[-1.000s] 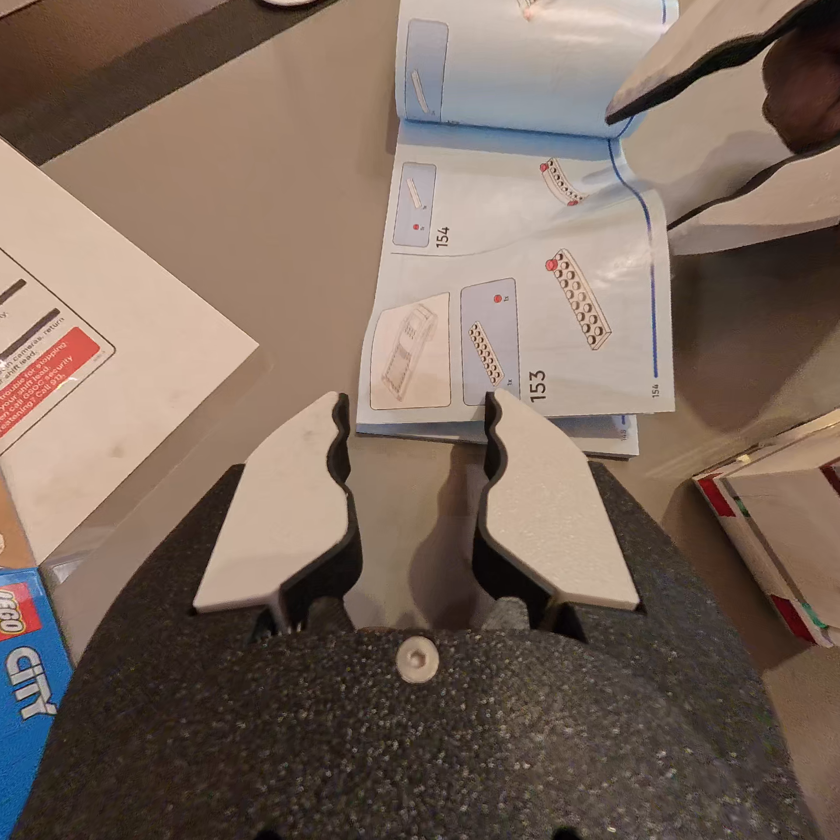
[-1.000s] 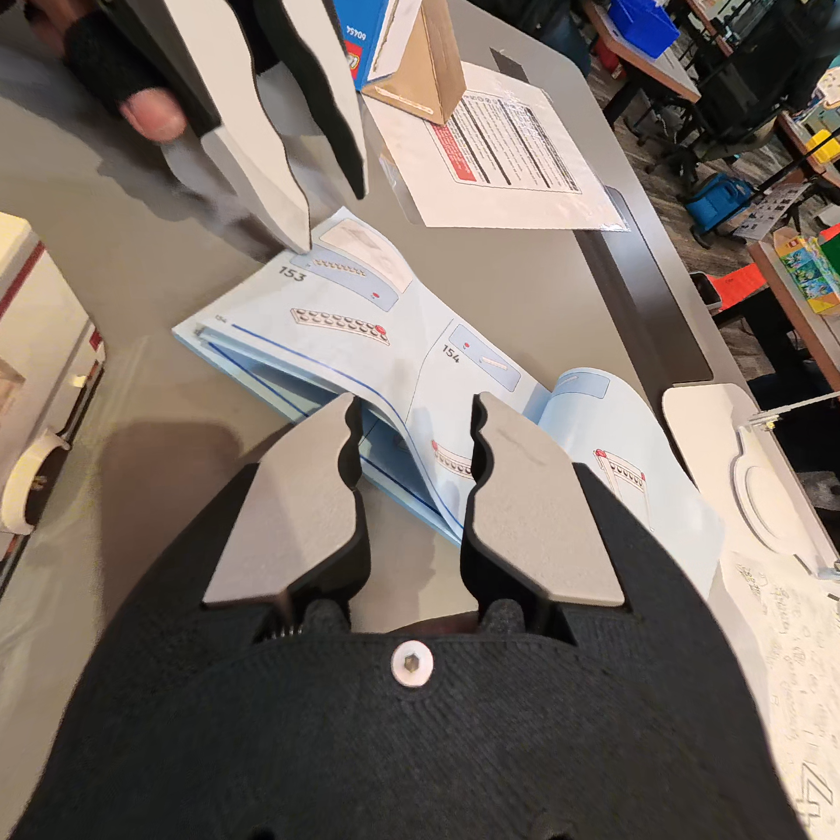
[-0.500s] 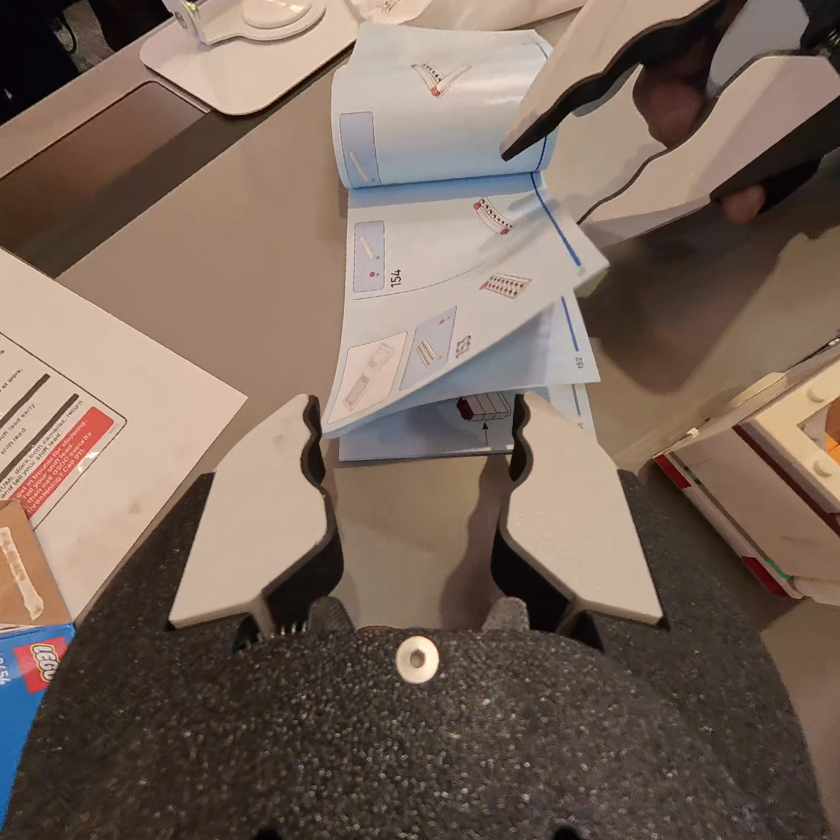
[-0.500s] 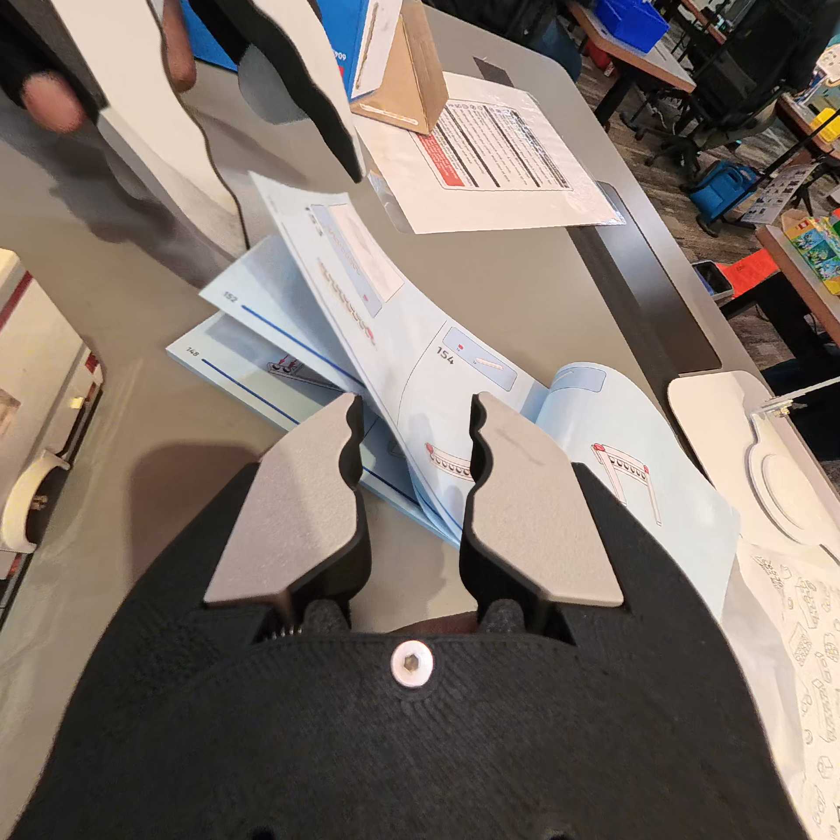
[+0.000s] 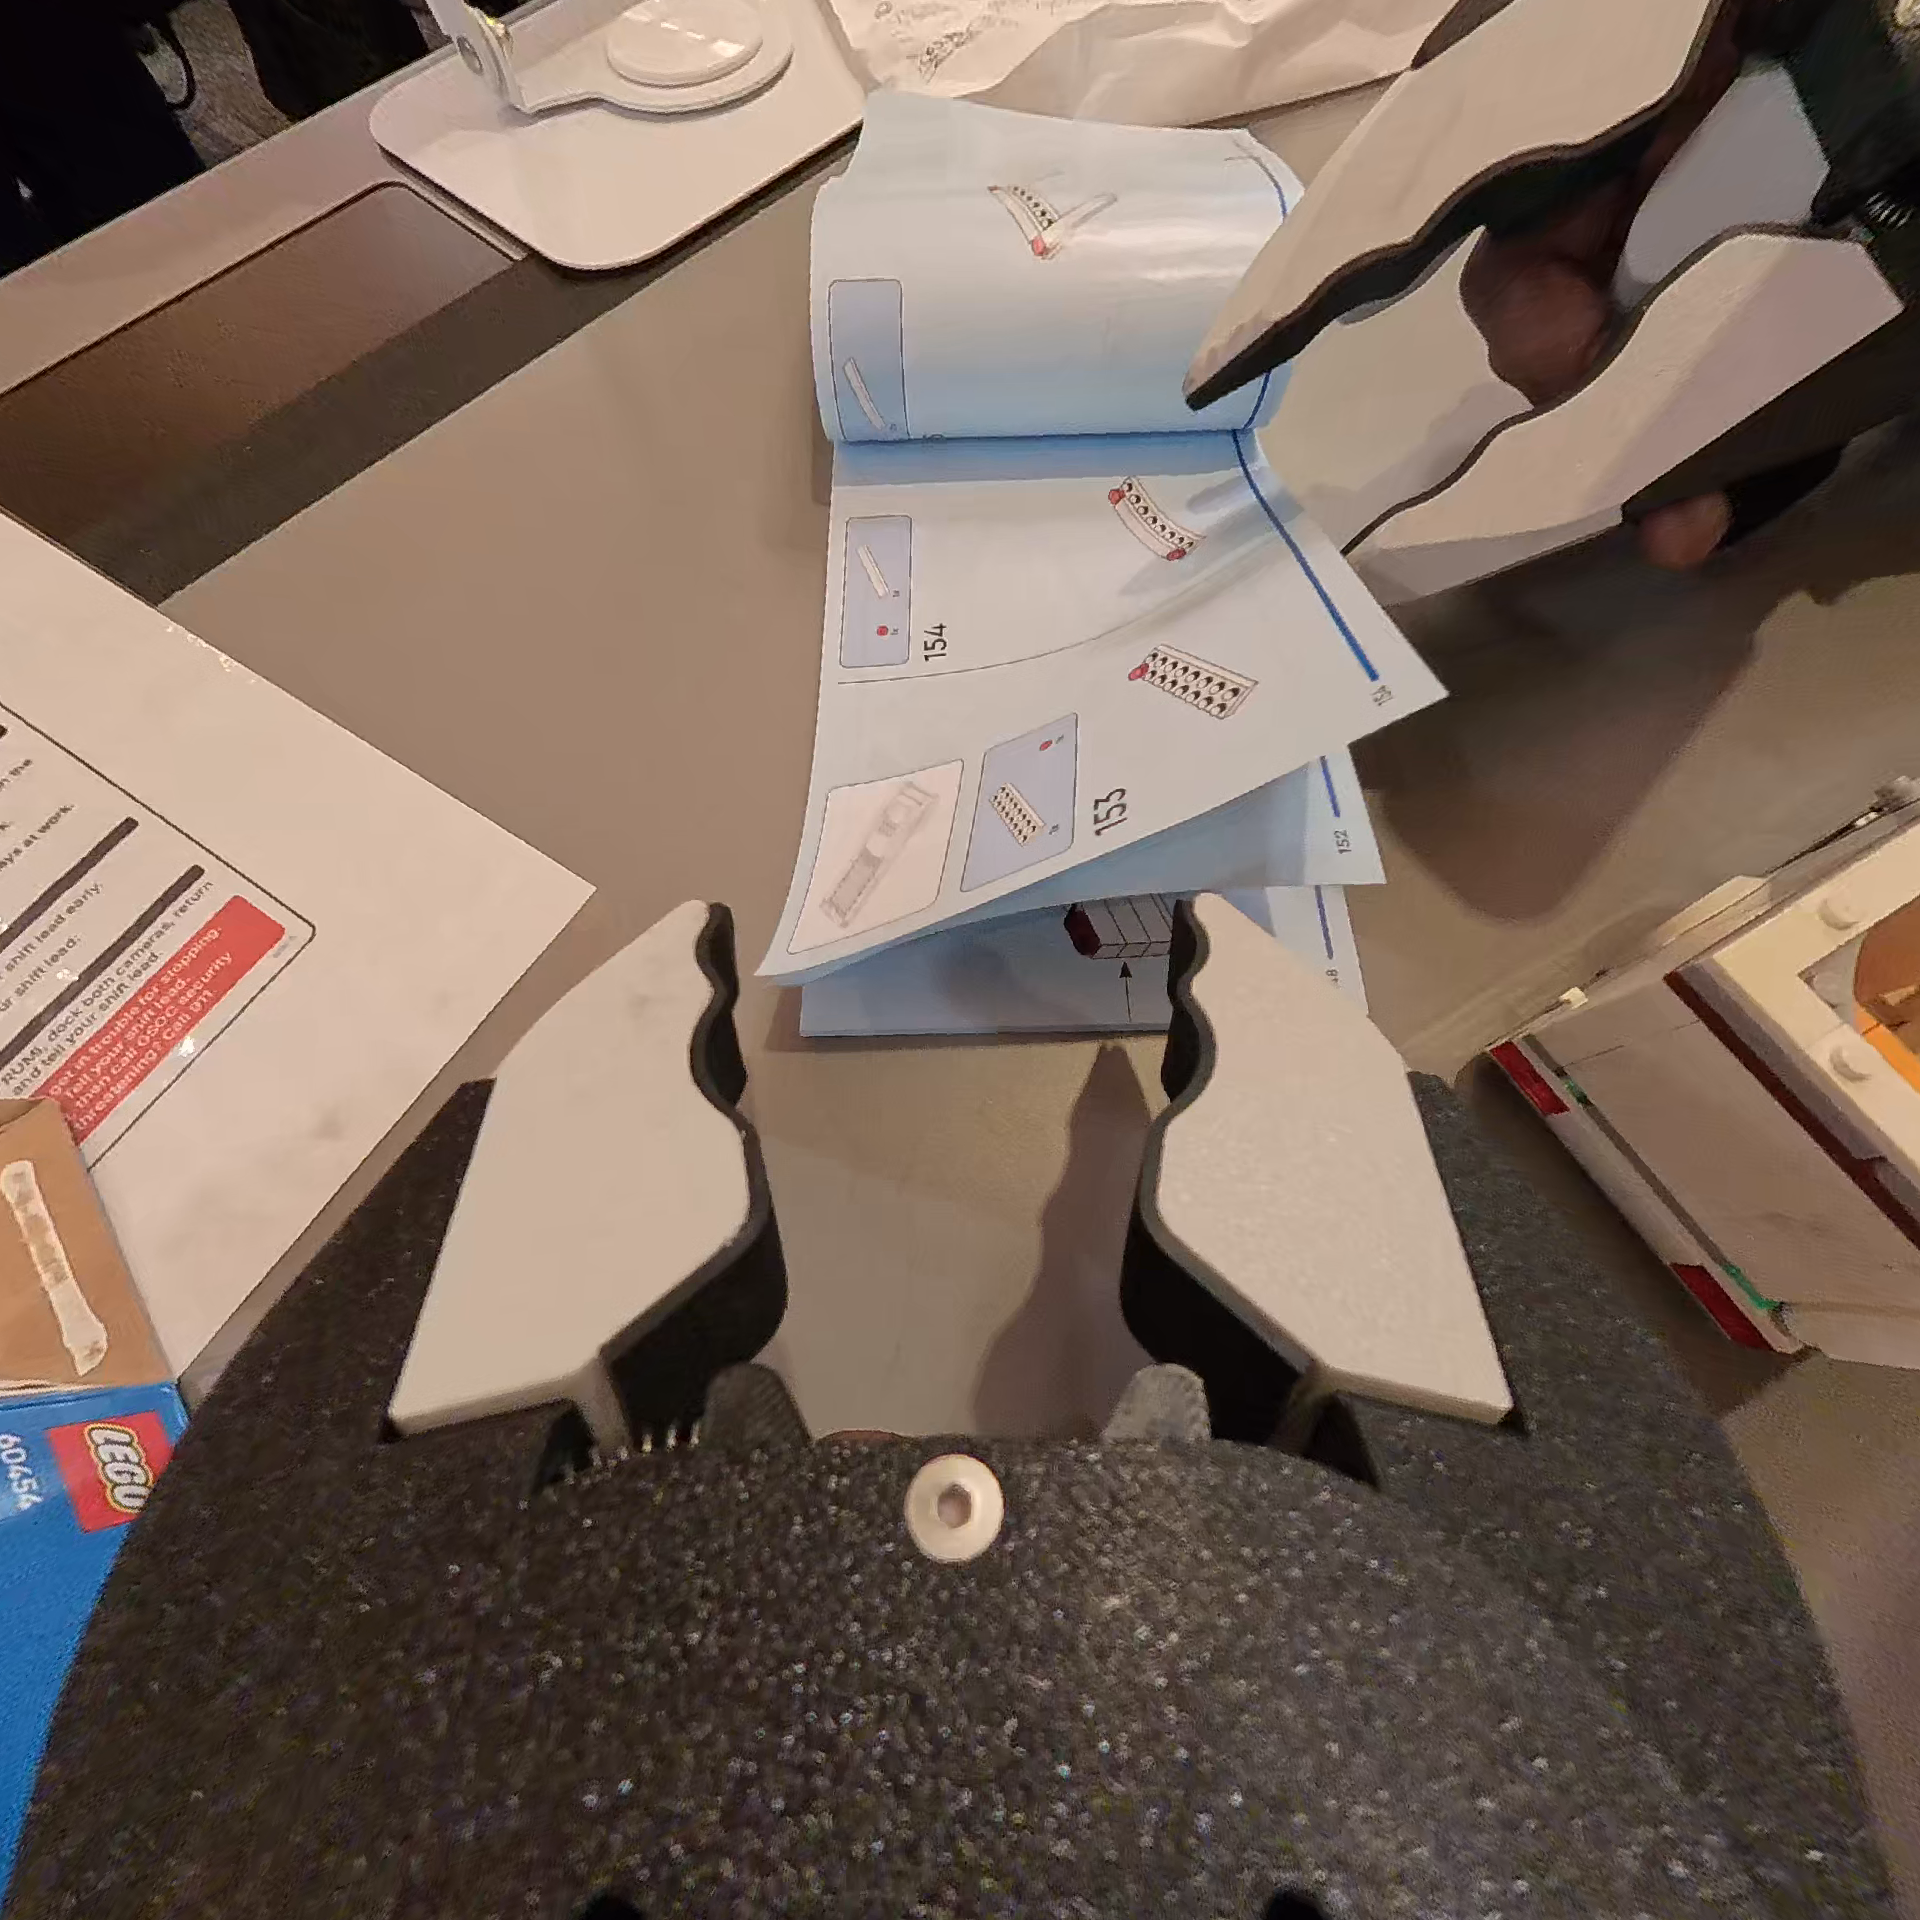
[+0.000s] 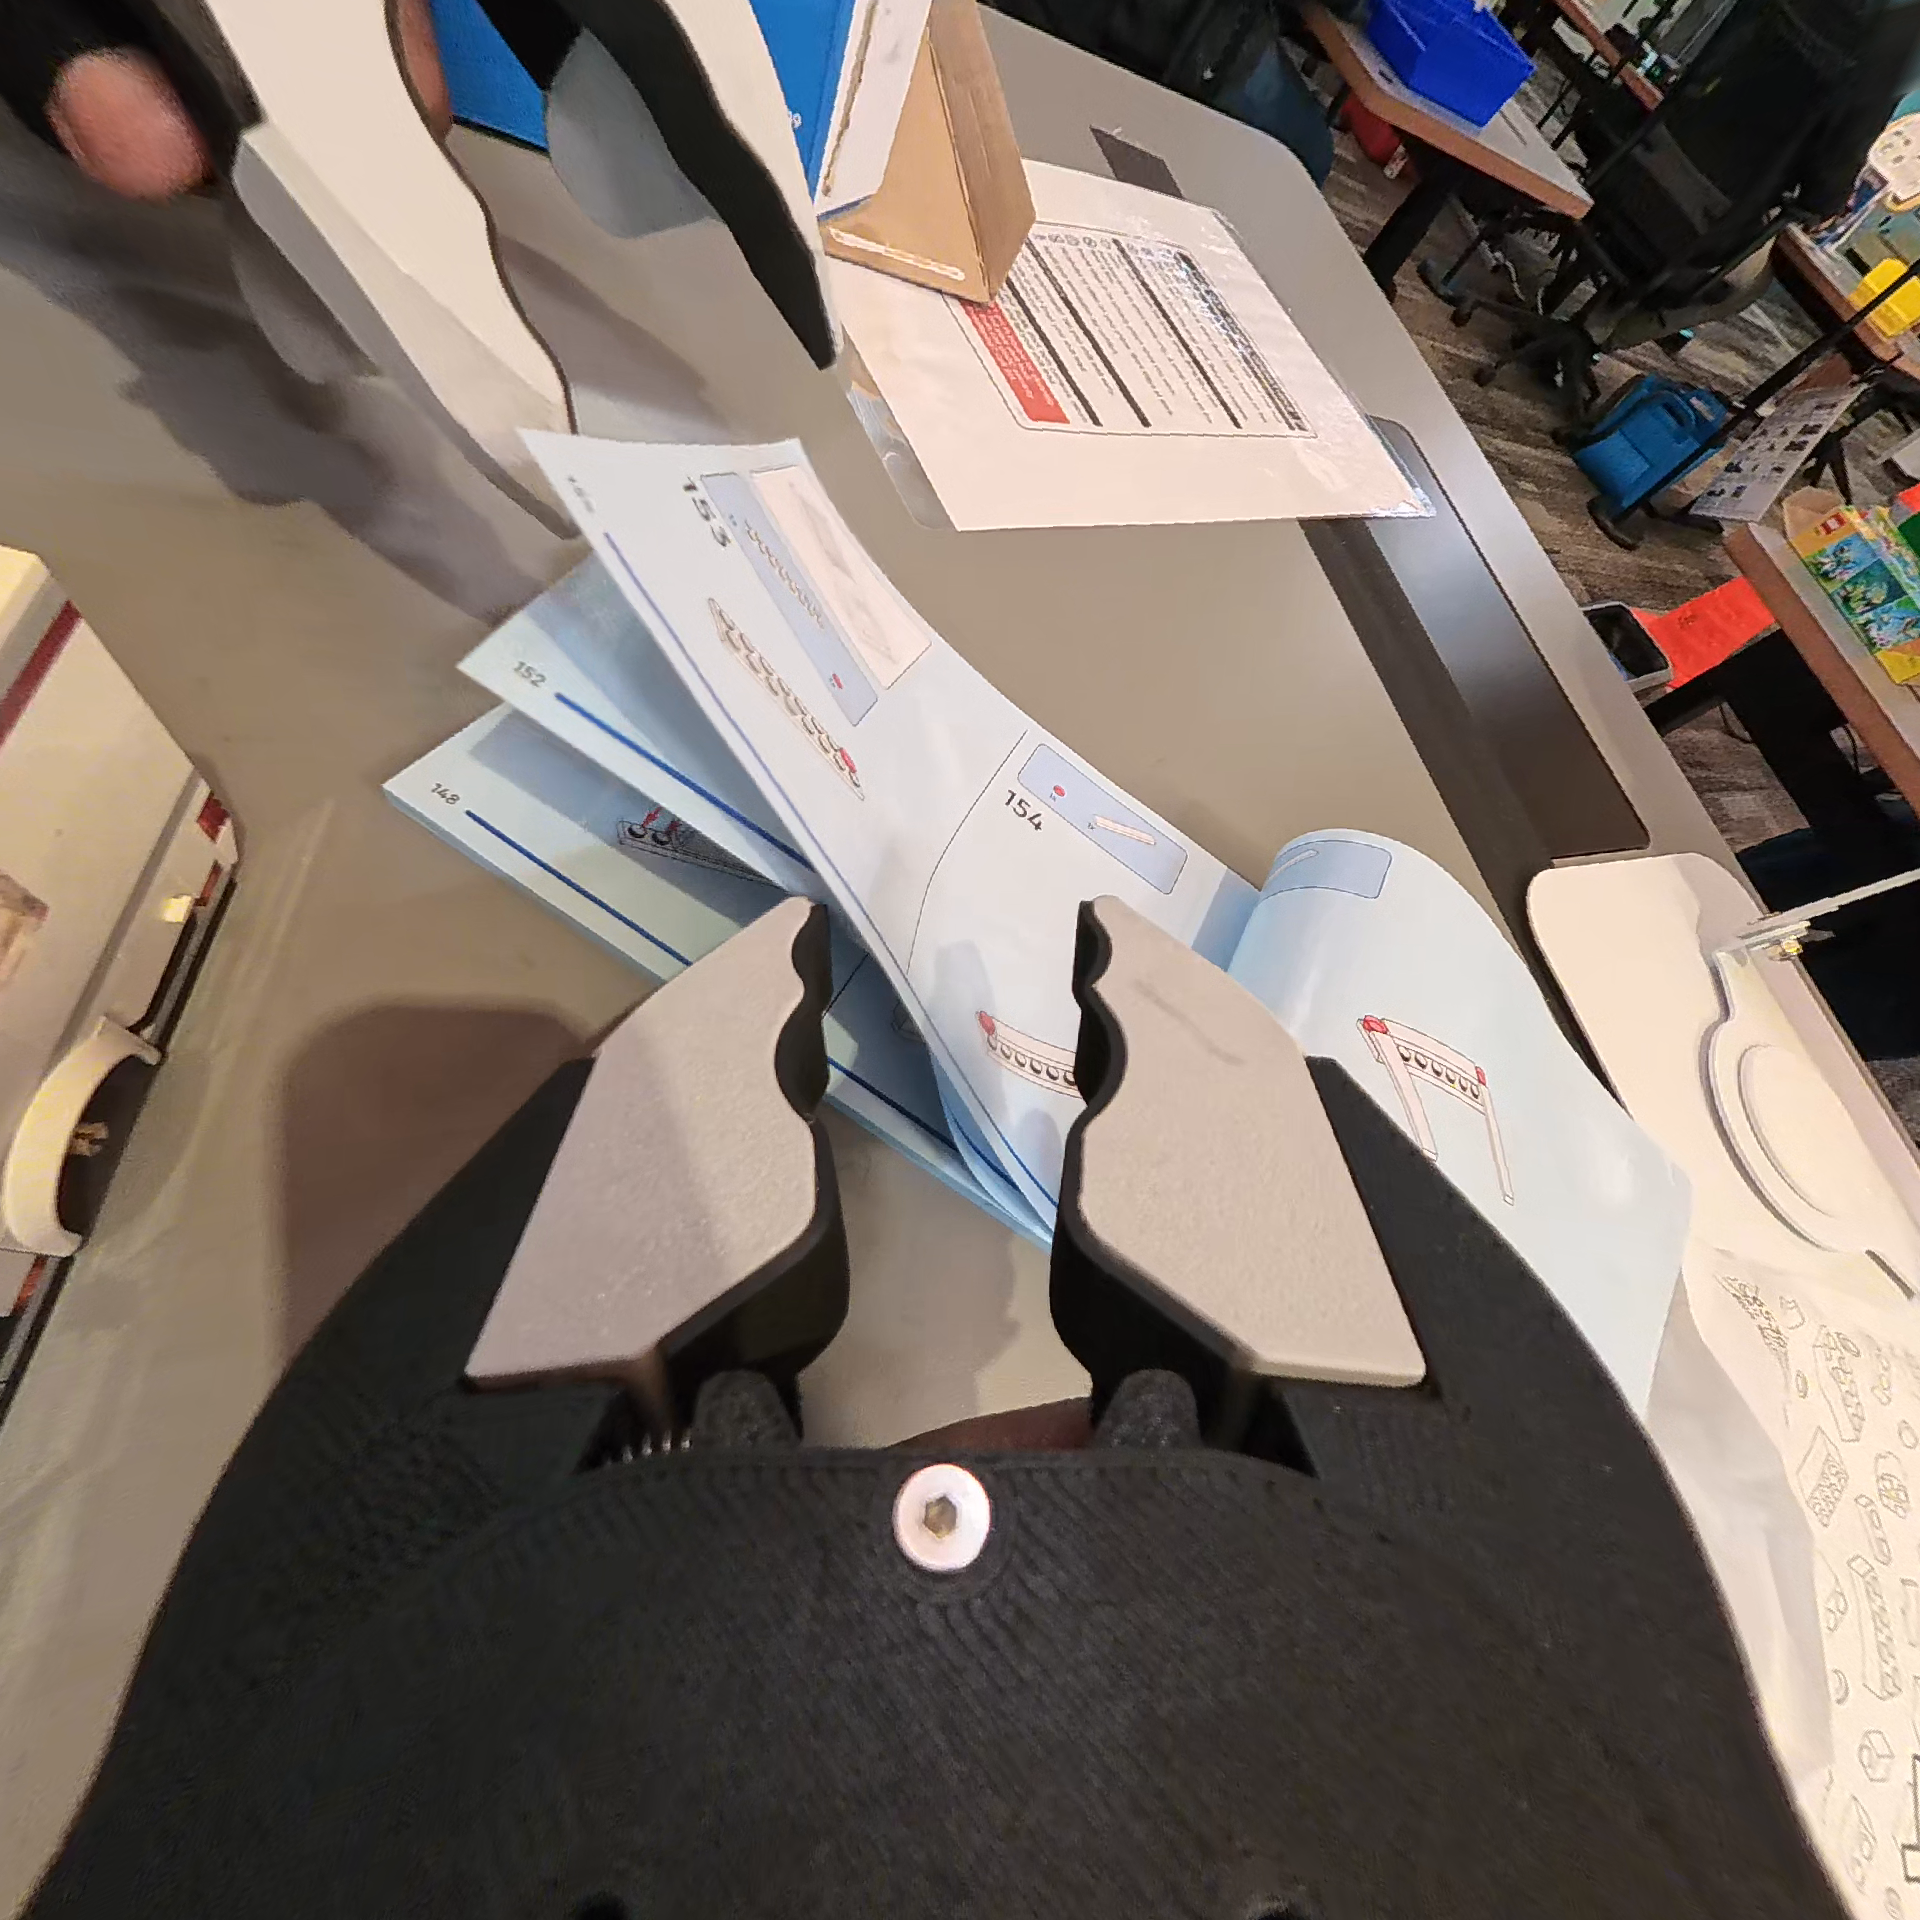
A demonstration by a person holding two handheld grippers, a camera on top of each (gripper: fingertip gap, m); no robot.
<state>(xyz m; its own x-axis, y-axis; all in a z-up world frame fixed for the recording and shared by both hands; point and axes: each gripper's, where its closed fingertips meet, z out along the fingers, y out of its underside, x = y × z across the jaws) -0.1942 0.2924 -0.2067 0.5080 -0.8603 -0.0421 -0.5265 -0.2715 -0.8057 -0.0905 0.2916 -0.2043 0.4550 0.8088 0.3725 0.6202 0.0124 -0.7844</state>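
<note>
Two open tongs [image 5: 951, 971] [image 6: 945, 961], one booklet [image 5: 1039, 644]

Even, warm indoor light from overhead; soft shadows fall on the table [image 5: 623, 582] under both grippers. Mild sheen on the booklet [image 5: 1049, 644] pages and the laminated sheet [image 6: 1143, 343]. Wide-angle bending at the edges. Hand [image 6: 125, 125] blurred in the right view; far room soft. Centres sharp.
</note>
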